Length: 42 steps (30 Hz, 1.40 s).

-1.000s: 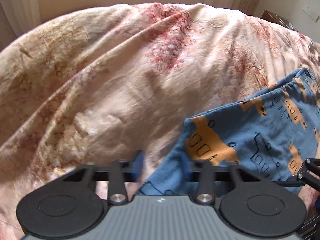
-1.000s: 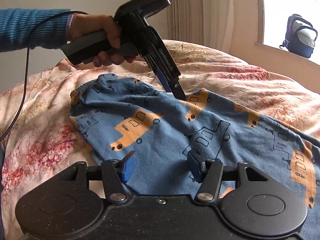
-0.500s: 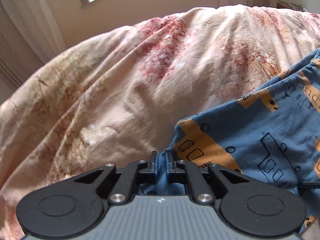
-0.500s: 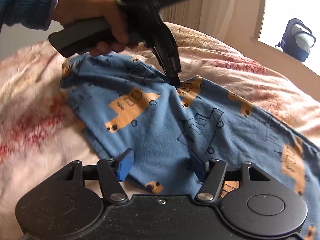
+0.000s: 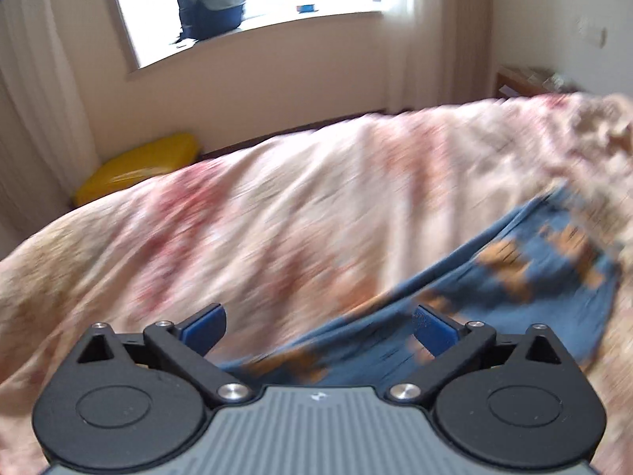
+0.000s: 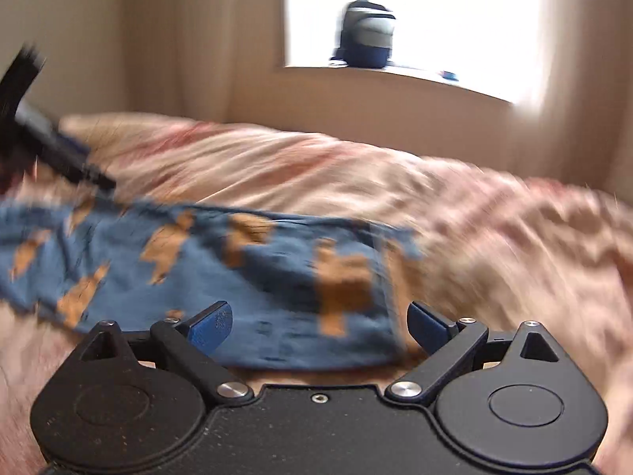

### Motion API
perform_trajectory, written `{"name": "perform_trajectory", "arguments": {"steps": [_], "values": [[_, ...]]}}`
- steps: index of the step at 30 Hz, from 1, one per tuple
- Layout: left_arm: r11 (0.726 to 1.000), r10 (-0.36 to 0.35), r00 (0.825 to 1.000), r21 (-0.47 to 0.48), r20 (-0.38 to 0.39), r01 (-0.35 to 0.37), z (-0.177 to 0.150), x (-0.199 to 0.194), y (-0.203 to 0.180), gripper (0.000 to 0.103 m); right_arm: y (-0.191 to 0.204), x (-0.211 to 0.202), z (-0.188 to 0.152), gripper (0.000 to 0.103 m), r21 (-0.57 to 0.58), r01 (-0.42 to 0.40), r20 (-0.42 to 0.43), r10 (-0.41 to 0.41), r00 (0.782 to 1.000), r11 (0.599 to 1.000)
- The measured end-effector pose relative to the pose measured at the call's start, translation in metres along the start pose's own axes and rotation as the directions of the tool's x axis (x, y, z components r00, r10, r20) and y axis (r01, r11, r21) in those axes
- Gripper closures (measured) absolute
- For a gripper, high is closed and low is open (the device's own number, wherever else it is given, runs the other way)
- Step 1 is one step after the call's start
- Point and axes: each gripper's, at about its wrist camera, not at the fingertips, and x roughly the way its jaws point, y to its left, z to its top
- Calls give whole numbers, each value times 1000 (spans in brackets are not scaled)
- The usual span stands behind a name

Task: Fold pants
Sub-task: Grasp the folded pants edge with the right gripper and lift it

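1. my left gripper (image 5: 319, 326) and right gripper (image 6: 319, 326) have just been opening; both are released, gripping nothing.
2. blue pants (image 6: 221, 277) lie on the bedspread (image 6: 474, 237), long axis sideways, their end nearest my right gripper.

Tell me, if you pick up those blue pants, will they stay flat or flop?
Probably flop: the pants look like thin cloth, draping and creasing over the bedspread. Likely light too. They may drag and bunch rather than slide.

The pants (image 6: 245, 277) are soft matt blue cloth printed with orange shapes, lying on a bed's (image 5: 300, 213) wrinkled floral cloth cover. Each claw body looks like matt black plastic with shiny metal rivets.
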Motion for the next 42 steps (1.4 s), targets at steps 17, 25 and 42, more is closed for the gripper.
{"name": "perform_trajectory", "arguments": {"steps": [17, 25, 42], "values": [[935, -15, 993, 350, -118, 55, 71, 126, -201, 0, -96, 32, -34, 44, 490, -252, 96, 236, 967, 834], [992, -60, 986, 97, -153, 76, 99, 93, -184, 0, -97, 38, -36, 83, 559, -206, 136, 156, 978, 803], [970, -240, 905, -58, -352, 234, 113, 91, -239, 29, 3, 17, -13, 86, -97, 83, 195, -63, 979, 992]]}}
